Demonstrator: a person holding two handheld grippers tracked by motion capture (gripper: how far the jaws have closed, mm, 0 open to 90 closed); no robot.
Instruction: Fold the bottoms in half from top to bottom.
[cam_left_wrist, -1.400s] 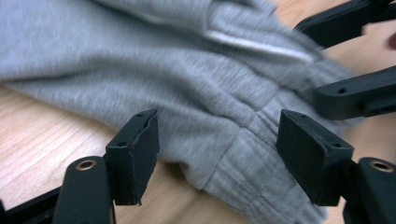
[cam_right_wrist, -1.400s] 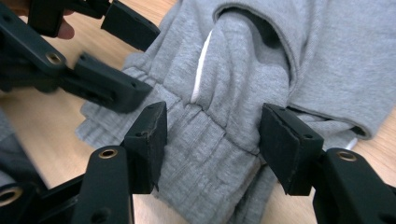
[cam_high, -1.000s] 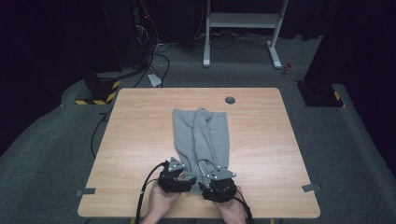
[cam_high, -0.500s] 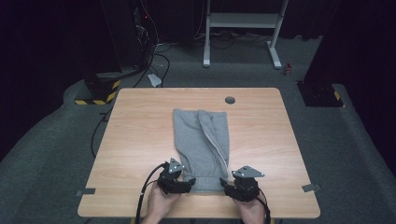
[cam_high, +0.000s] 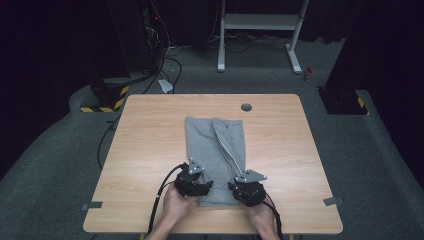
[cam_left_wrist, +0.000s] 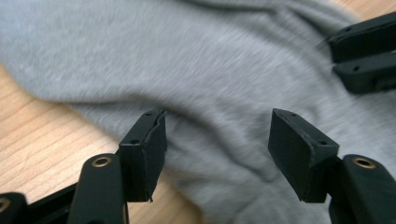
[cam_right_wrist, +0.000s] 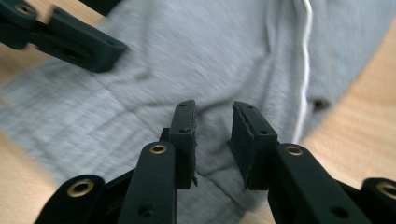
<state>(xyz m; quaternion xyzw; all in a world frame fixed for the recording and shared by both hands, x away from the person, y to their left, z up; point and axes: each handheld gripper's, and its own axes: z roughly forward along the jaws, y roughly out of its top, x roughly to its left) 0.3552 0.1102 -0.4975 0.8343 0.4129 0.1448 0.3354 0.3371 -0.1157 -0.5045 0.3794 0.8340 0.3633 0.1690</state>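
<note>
A grey folded garment (cam_high: 215, 145) lies lengthwise on the wooden table (cam_high: 150, 150), with a white drawstring (cam_right_wrist: 306, 60) along its right side. Both grippers sit at its near hem. My left gripper (cam_high: 200, 186) (cam_left_wrist: 217, 121) is open wide over the hem's left part, where cloth (cam_left_wrist: 210, 60) meets bare wood; its jaws have just been closing a little. My right gripper (cam_high: 243, 192) (cam_right_wrist: 213, 112) has just been closing too. Its jaws stand a narrow gap apart with grey cloth (cam_right_wrist: 187, 60) between them, and I see no pad pressing. Each gripper view shows the other gripper: the right (cam_left_wrist: 364, 51) and the left (cam_right_wrist: 70, 39).
A round cable hole (cam_high: 246, 107) sits near the table's far edge. Grey tape marks (cam_high: 332, 201) lie at the near corners. Behind the table stand a white frame (cam_high: 260, 30), loose cables (cam_high: 165, 55) and a yellow-black striped block (cam_high: 102, 102) on the floor.
My right gripper swung out to the right along the near hem, then came back a little to the left with narrower jaws. The left gripper edged slightly right and forward.
</note>
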